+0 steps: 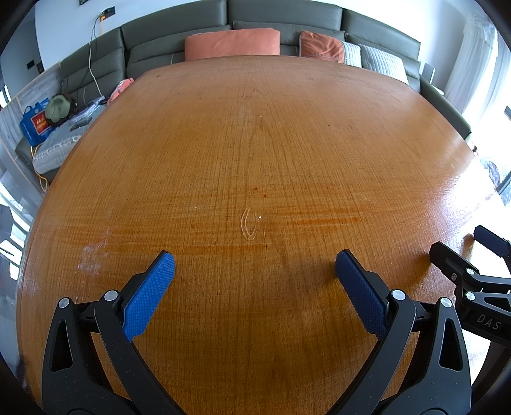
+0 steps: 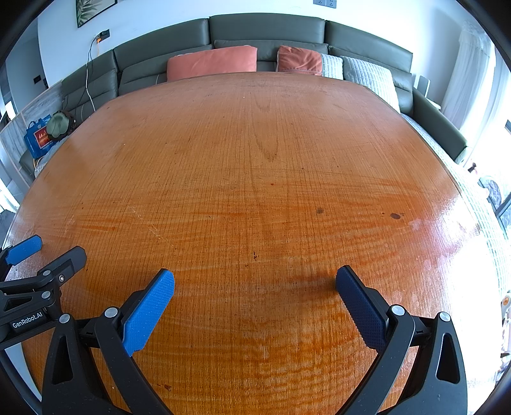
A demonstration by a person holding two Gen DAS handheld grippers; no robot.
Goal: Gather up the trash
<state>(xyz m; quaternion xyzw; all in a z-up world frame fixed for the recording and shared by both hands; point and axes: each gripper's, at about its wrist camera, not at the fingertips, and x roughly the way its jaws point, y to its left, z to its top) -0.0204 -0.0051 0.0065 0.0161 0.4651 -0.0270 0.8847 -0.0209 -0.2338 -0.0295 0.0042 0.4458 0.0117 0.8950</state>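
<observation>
Two hand-held grippers hover side by side over a bare wooden table (image 1: 255, 143), both aimed forward toward a sofa. At the bottom of the left wrist view, the left gripper (image 1: 255, 266) has its jaws spread wide and holding nothing; its two blue ribbed pads (image 1: 150, 293) angle outward from black arms. At the lower right edge of that view part of the right gripper (image 1: 472, 255) shows, close alongside. In the right wrist view the right gripper (image 2: 255, 282) sits at the bottom of the frame in the same pose, jaws wide and empty, while the left gripper (image 2: 41, 252) pokes in at the lower left edge. Just beyond the left jaws, near the centre of the left view, a faint oval ring mark (image 1: 249, 223) lies on the wood, with a tiny white crumb (image 1: 260, 217) beside it and two more specks farther up the table. No larger piece of trash can be made out on the table in either view. In the right view two small dark spots (image 2: 395, 216) sit right of centre. Past the far table edge, at the top of both frames, stands a grey-green sofa (image 1: 281, 16) carrying two orange cushions (image 1: 231, 43) and two pale quilted cushions (image 1: 380, 60). At the upper left lie a blue bag (image 1: 33, 123) and a green hat (image 1: 57, 107).
</observation>
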